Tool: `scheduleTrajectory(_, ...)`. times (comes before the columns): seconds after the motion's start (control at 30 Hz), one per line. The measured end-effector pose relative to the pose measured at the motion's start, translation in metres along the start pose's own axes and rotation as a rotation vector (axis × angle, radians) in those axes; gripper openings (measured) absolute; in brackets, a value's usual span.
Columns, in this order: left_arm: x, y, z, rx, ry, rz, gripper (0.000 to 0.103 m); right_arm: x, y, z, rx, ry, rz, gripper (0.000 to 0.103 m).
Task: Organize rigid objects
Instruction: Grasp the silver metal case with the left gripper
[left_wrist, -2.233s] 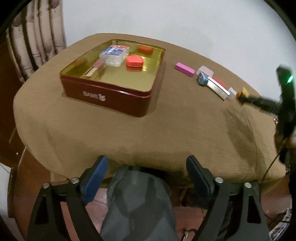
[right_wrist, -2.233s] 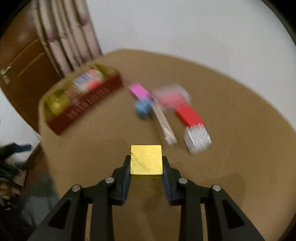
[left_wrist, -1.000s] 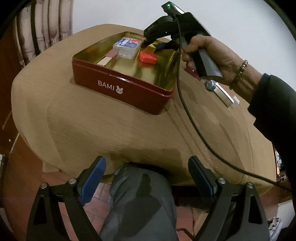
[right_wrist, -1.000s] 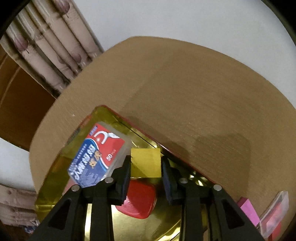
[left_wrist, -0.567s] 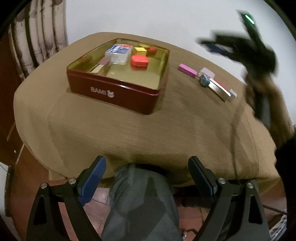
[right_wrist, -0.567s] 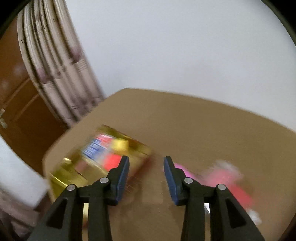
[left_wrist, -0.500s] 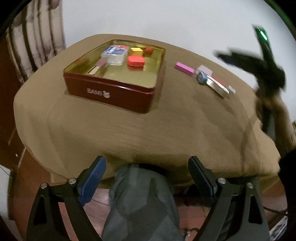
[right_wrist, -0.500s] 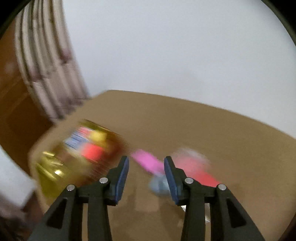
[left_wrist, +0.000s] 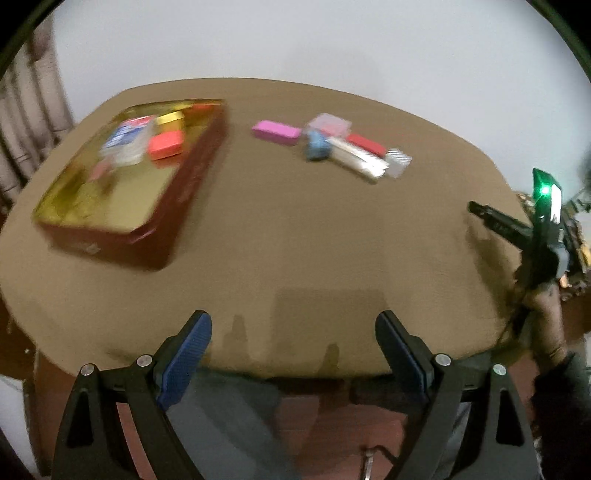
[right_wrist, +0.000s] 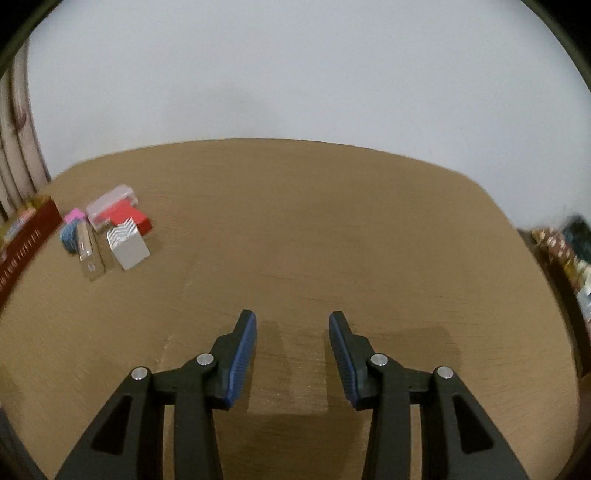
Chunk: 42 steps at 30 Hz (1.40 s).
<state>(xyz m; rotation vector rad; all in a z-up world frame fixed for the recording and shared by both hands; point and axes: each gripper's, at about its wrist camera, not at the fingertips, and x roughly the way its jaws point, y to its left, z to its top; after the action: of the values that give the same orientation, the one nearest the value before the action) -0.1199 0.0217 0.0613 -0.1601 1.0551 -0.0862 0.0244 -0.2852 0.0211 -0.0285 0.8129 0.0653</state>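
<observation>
The loose rigid pieces lie in a tight cluster on the brown cloth-covered round table (left_wrist: 295, 236), well apart from the red metal tin with the gold inside (left_wrist: 122, 177) where sorted pieces already rest: a red rounded block (left_wrist: 166, 144), a small yellow block (left_wrist: 170, 117) and a clear box with a blue and red label (left_wrist: 127, 142). Still outside are a flat pink bar (left_wrist: 276, 131), a clear lidded plastic case (left_wrist: 330, 124), a blue rounded piece (left_wrist: 317, 144), a long clear strip-shaped box (left_wrist: 357, 158), a flat red bar (left_wrist: 366, 144) and a silver-grey cube with a zigzag pattern (right_wrist: 127, 243).

The right gripper (right_wrist: 292, 347) hangs over bare cloth near the table's right side, its jaws a modest gap apart with nothing between them; they have just been opening. The left gripper (left_wrist: 293, 354) sits at the near table edge, its blue pads (left_wrist: 184, 363) spread wide and empty.

The main risk, as I judge it, is the crowding: the cube, strip box and red bar touch or nearly touch, so fingers closing on one could shove a neighbour or nip two at once. The narrow gap of the right jaws may also be too small for the cube. The cloth could drag and wrinkle under a scraping fingertip.

Room is generous: open cloth lies between cluster and tin and across the right half of the table, though the table rim curves away close behind the cluster.
</observation>
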Motion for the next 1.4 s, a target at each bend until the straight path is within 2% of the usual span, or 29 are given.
scheduleTrajectory(0.1,0.012,-0.018,0.028,-0.016,0.036,-0.081,0.088,-0.001,-0.017,0.001,0.039,0.002,0.023,0.048)
scheduleTrajectory(0.23,0.032,-0.032,0.072,-0.083,0.051,-0.111,0.088,0.001,-0.019,-0.011,0.1,0.012,0.059,0.048)
scheduleTrajectory(0.33,0.059,-0.032,0.105,-0.227,0.093,-0.14,0.087,-0.004,-0.026,-0.014,0.126,-0.002,0.094,0.048)
scheduleTrajectory(0.43,0.084,-0.026,0.125,-0.391,0.133,-0.164,0.086,-0.006,-0.027,-0.014,0.136,-0.016,0.127,0.048)
scheduleTrajectory(0.53,0.104,-0.024,0.139,-0.483,0.158,-0.155,0.086,-0.01,-0.029,-0.015,0.149,-0.031,0.154,0.048)
scheduleTrajectory(0.63,0.116,-0.031,0.149,-0.505,0.174,-0.136,0.085,-0.014,-0.034,-0.016,0.166,-0.05,0.179,0.048)
scheduleTrajectory(0.7,0.122,-0.034,0.152,-0.517,0.192,-0.097,0.083,-0.018,-0.036,-0.017,0.173,-0.061,0.19,0.048)
scheduleTrajectory(0.87,0.138,-0.034,0.15,-0.574,0.242,-0.091,0.065,-0.028,-0.045,-0.02,0.183,-0.075,0.215,0.049)
scheduleTrajectory(1.23,0.165,-0.061,0.162,-0.574,0.242,-0.023,0.063,-0.041,-0.053,-0.025,0.199,-0.098,0.243,0.05)
scheduleTrajectory(1.3,0.169,-0.064,0.167,-0.59,0.239,-0.017,0.055,-0.043,-0.054,-0.027,0.202,-0.1,0.242,0.05)
scheduleTrajectory(1.33,0.17,-0.064,0.166,-0.588,0.251,-0.008,0.036,-0.044,-0.055,-0.027,0.204,-0.1,0.244,0.05)
scheduleTrajectory(1.37,0.174,-0.065,0.166,-0.583,0.268,0.001,0.027,-0.045,-0.056,-0.027,0.205,-0.1,0.245,0.05)
scheduleTrajectory(1.4,0.174,-0.065,0.165,-0.581,0.264,0.009,0.026,-0.045,-0.058,-0.026,0.205,-0.1,0.246,0.05)
